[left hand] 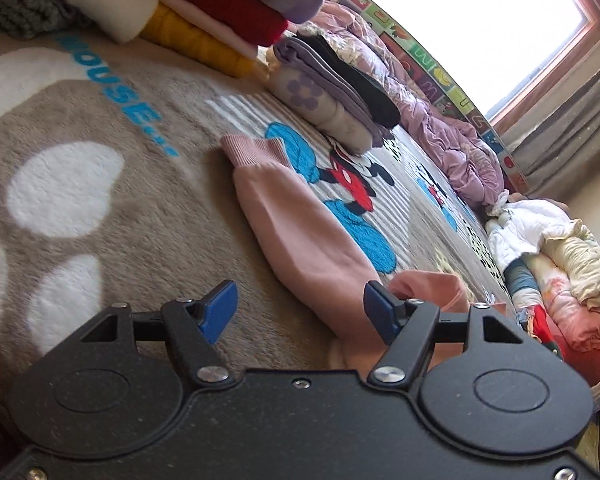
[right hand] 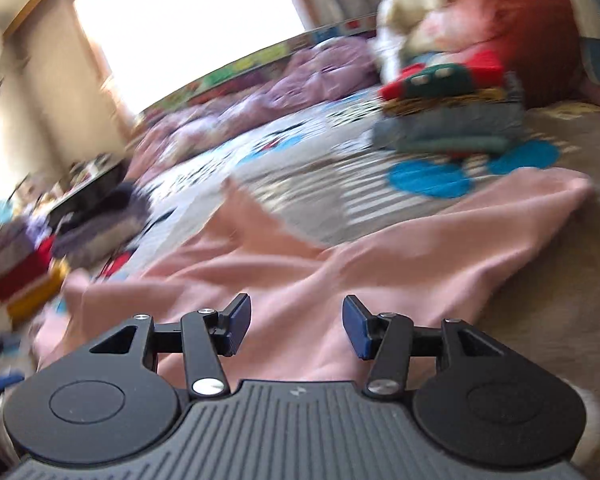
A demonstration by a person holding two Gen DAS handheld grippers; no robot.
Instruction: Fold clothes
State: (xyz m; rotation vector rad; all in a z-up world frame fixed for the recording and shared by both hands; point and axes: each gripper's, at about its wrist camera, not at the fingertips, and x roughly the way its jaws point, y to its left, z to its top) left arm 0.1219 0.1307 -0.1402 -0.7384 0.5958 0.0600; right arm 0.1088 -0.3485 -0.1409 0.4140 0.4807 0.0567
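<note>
Fingers of the left gripper (left hand: pixel 300 312) stand wide apart and hold nothing; the right gripper (right hand: pixel 296 328) is spread wide too, empty, low over the body of the pale pink sweatshirt (right hand: pixel 300 280). It lies spread and rumpled on the grey plush blanket (left hand: pixel 100 280) covering the bed. Its long sleeve (left hand: pixel 296 216) runs away from the left fingers, ribbed cuff (left hand: pixel 252 148) farthest. Blue letters read "OUSE" (left hand: pixel 120 92). Beyond, folded stacks (left hand: pixel 220 20) line the bed's far edge.

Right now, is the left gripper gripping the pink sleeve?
No, the left gripper is open, and the pink sleeve lies loose on the blanket.
</note>
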